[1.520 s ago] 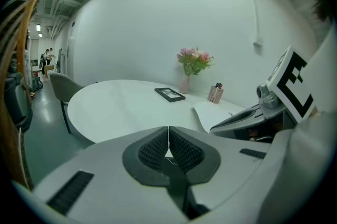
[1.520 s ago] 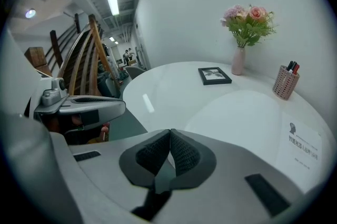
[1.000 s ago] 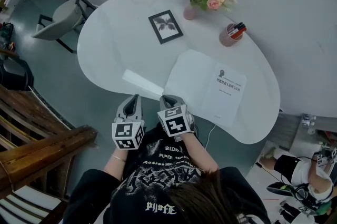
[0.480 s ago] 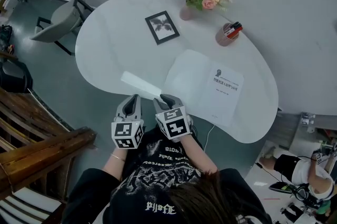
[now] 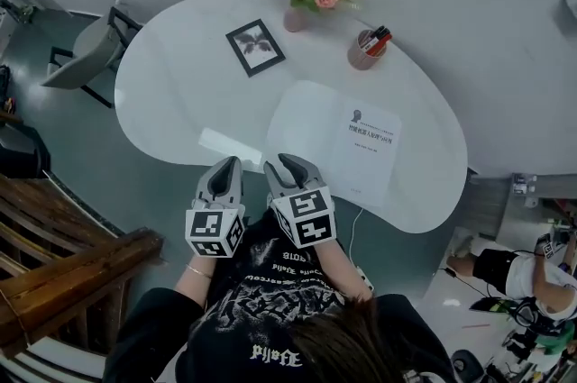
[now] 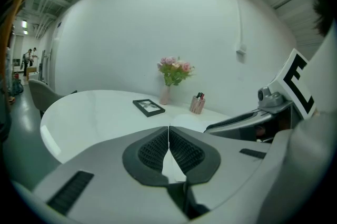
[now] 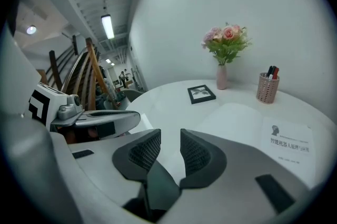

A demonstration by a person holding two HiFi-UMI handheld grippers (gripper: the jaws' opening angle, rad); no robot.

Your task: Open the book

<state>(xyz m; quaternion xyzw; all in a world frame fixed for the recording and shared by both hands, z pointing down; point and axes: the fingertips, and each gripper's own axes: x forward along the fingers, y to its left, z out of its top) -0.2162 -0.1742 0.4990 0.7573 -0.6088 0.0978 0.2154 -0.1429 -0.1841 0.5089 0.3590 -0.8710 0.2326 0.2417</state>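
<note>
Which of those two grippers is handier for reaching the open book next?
Probably the right gripper: it hovers nearer the open book, and its jaws are opening with nothing between them. The left gripper sits further aside, jaws shut.

I've got the grey left gripper point(image 5: 225, 167), black-and-white marker cube on its back, held close in front of the torso. Its black ribbed pads point(image 6: 152, 150) are pressed together with nothing clamped. Just beside it, the matching right gripper point(image 5: 288, 165) tilts downward, jaws opening, the gap between them empty. Both forearms are tucked in.

White book point(image 5: 332, 138), open, flat on table
</note>
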